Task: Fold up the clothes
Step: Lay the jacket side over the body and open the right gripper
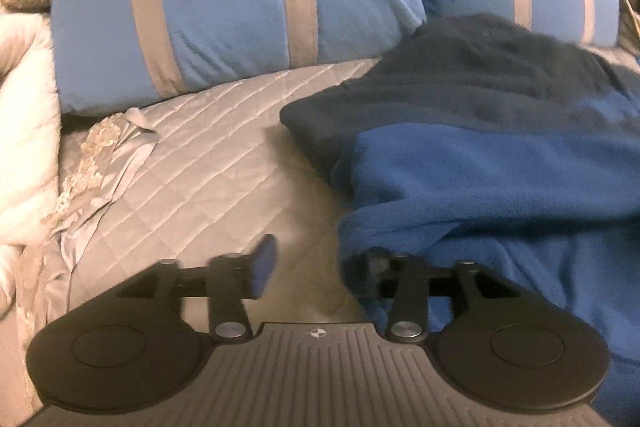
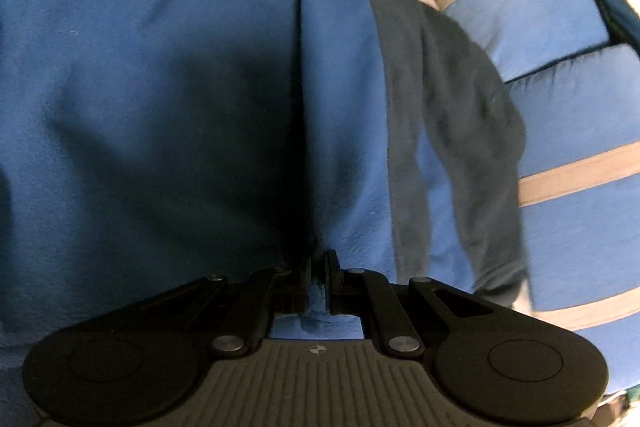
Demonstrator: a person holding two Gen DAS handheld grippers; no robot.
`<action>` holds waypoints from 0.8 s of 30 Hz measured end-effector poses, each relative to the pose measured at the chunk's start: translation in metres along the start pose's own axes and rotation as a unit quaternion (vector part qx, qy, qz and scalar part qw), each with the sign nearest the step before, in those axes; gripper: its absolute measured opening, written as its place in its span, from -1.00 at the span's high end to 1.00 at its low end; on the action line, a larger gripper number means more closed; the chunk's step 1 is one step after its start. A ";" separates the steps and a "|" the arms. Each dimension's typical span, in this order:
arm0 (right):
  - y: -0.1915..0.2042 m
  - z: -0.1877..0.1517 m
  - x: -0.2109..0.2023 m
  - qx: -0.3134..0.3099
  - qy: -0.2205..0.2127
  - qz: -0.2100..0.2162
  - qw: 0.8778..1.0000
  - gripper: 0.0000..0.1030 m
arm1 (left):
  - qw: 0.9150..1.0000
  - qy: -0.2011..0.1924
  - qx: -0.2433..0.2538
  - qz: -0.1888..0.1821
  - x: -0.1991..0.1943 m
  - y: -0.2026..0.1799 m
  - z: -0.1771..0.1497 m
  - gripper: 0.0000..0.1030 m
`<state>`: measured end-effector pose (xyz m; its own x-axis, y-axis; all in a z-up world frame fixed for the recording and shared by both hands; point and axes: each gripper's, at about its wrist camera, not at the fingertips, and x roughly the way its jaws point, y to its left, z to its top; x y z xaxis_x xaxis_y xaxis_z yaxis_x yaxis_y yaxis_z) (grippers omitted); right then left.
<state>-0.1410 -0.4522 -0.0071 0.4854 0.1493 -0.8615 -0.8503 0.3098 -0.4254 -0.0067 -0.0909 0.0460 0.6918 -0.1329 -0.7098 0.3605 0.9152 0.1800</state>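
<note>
A blue fleece garment (image 1: 500, 187) lies spread on the bed, with a dark grey garment (image 1: 460, 83) lying behind it toward the pillows. My left gripper (image 1: 316, 263) stands open at the fleece's left edge; its right finger touches the cloth's rim, its left finger (image 1: 264, 263) is over bare quilt, and nothing sits between the pads. In the right wrist view the blue fleece (image 2: 160, 87) fills most of the frame, and my right gripper (image 2: 319, 287) is shut on a fold of it. The dark grey garment (image 2: 460, 115) lies to the right.
Two blue pillows with grey stripes (image 1: 224, 7) rest at the head of the bed. A grey quilted bedspread (image 1: 192, 155) covers the mattress. A white rumpled comforter (image 1: 24, 131) bunches along the left side.
</note>
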 end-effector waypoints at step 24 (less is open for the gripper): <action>-0.116 -0.123 0.034 0.594 -0.100 0.174 0.779 -0.02 | 0.976 -0.139 -0.099 -0.133 -0.174 -0.005 0.009 -0.43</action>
<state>-0.0513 -0.5983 -0.0209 0.3902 0.5257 -0.7559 -0.2075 0.8501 0.4841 -0.1230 -0.0757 0.1749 0.7430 -0.4488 -0.4966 0.4419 0.8861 -0.1396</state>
